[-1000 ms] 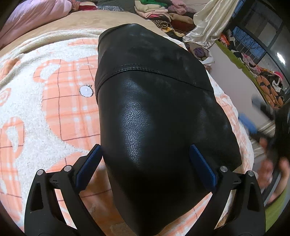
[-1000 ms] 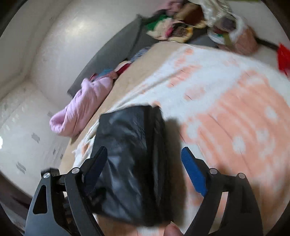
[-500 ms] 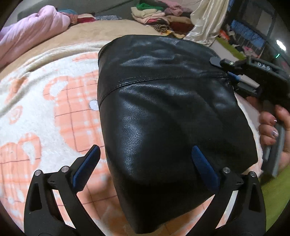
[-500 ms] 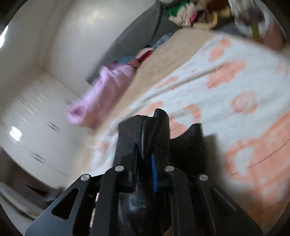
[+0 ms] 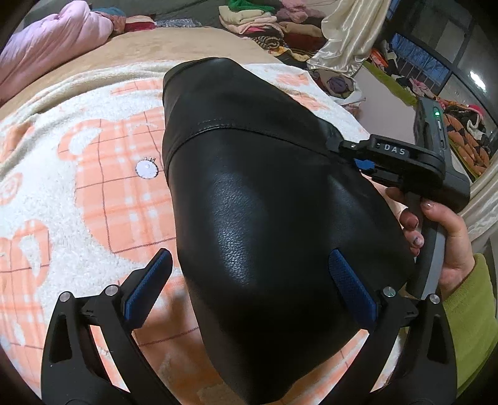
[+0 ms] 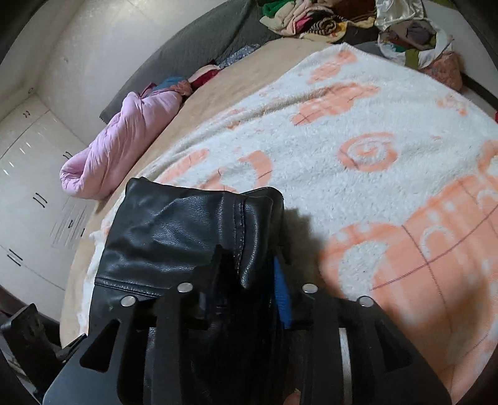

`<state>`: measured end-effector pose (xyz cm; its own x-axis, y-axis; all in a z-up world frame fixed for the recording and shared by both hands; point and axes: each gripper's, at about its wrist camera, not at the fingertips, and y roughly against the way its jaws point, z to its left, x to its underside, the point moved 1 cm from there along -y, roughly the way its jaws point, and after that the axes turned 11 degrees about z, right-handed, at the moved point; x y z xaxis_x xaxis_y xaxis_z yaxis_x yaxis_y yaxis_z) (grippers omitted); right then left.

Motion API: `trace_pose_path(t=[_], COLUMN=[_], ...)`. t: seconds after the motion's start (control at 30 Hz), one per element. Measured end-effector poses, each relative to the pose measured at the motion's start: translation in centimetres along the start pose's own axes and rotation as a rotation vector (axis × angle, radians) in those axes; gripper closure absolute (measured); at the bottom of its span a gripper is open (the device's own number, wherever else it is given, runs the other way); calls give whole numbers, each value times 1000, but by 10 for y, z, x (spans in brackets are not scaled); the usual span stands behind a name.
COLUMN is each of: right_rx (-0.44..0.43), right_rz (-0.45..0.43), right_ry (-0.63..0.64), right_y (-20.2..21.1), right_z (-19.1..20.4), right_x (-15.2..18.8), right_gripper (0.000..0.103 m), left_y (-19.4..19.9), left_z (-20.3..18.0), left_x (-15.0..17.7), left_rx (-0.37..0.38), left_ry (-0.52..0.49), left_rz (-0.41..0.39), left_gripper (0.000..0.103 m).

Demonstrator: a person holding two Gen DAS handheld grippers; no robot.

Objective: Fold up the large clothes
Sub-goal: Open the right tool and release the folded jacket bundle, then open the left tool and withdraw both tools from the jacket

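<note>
Your right gripper [image 6: 249, 274] is opening with the edge of the folded black leather garment [image 5: 264, 218] between its pads on the white-and-orange fleece blanket [image 5: 93, 187], left gripper [image 5: 249, 280] wide apart above; stiff leather may spring unfolded.

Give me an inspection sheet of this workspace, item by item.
Surface: white and orange blanket on a bed.
Job's things: black leather garment, folded, lying on the blanket.
Clutter: pink quilt; clothes pile.
Grippers: left gripper open, astride the garment's near end; right gripper opening, garment edge between its jaws.
Cables: nothing seen.
Surroundings: white cupboards, windows.
</note>
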<state>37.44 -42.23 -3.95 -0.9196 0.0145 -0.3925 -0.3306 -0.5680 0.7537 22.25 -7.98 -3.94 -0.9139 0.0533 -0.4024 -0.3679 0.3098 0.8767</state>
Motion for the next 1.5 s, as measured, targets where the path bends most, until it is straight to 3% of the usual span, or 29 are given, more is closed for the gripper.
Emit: trace_pose_path(t=[0.27,0.43,0.63,1.0,1.27,1.5], right_rx=[96,107,149,202,257,315], right_rz=[-37,-67,-164,-305,-263,-214], right_ry=[32,30,71,214,258,299], right_y=[13,29,64,125,132,127], right_z=[2,4,16,43,60,68], right_x=[15,22,37,131,198,226], right_gripper=[51,40,8,4,4,4], left_y=[2,5,20,54,61,67], left_z=[-5,-7,-18,-37,-35,-30], left_x=[4,8,13,54,95,109], left_rx=[-3,-11,-28,-56,-93,-92], left_ry=[-1,11,-11,-51,-22,0], left_rz=[-6,-11,-43,-151,-186,-191], left_gripper=[9,9,9,9,9,9])
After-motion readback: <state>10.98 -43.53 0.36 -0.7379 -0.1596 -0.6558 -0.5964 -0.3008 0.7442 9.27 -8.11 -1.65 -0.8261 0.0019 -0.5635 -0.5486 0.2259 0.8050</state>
